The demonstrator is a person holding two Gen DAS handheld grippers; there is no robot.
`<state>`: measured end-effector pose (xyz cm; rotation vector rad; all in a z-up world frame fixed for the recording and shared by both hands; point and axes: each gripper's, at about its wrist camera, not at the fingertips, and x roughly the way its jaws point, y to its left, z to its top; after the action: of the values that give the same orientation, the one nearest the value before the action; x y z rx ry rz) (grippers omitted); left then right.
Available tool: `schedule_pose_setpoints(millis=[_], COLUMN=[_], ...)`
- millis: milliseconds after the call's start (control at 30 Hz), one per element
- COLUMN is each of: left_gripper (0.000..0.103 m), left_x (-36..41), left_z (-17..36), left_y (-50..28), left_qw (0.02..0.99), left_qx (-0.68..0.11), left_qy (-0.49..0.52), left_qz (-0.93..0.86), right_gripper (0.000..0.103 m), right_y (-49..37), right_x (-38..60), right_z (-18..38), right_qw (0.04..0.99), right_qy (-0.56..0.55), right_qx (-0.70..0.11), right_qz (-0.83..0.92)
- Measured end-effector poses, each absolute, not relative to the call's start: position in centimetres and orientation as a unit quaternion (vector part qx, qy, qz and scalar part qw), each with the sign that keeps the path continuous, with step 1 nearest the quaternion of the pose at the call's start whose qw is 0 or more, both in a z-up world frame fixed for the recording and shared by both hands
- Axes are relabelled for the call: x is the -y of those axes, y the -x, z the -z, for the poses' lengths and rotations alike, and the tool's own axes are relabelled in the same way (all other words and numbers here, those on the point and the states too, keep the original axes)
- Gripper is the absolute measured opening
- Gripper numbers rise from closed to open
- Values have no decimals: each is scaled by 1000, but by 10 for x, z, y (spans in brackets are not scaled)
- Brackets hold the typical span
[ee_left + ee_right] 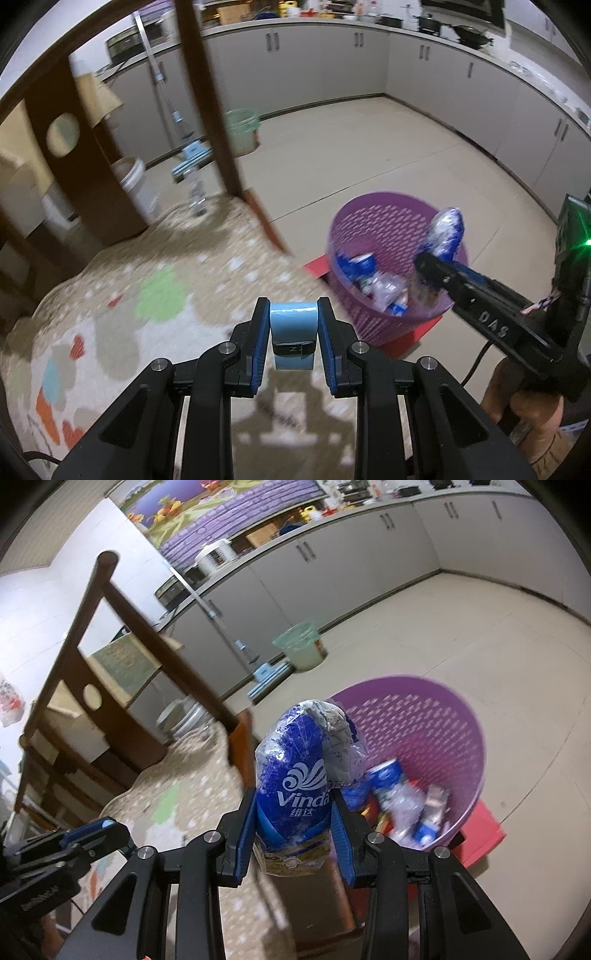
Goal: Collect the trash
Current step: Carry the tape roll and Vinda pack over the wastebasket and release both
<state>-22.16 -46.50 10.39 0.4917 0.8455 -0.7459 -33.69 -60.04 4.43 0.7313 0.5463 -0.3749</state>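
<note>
- Holding two bits of trash at once: right gripper (293, 834) clamped on a crumpled blue Vinda wrapper (295, 786), lower middle of the right wrist view, just beside the rim of the purple basket (469, 738).
- Left gripper (293, 339) clamped on a small light-blue roll (293, 334), bottom centre of the left wrist view, above the patterned tablecloth (155, 295) and left of the basket.
- Looks like thin plastic film on the wrapper: light, soft, squashy, probably a bit slippery. Pinched low around the printed body, upper part flopping free, so likely to sag or slide out if the squeeze eases.
- Guessing the roll is light too but stiffer; gripped across its flat ends, seems secure enough.
- Sitting on a red stool (484, 834), lower right of the frame, the basket is already partly filled: blue-and-white packets, clear crumpled plastic, something red underneath. Too blurry to name them.
- Spotted a pale green bin (301, 646) further back on the kitchen floor, contents not visible.
</note>
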Motion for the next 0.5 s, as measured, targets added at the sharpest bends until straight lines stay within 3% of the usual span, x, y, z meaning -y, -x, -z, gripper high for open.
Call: schedule_pose_setpoints(millis=[500], left_gripper=[24], left_x=[574], left_z=[-71], left_y=[204], left_qw=[779], left_qx=[-414], left_qy=[-228], left_qz=[412], right_gripper=[40], right_y=[326], right_x=[657], right_z=[-24], right_qw=[851], right_qy=[-396], right_qx=[-265], right_qz=[223])
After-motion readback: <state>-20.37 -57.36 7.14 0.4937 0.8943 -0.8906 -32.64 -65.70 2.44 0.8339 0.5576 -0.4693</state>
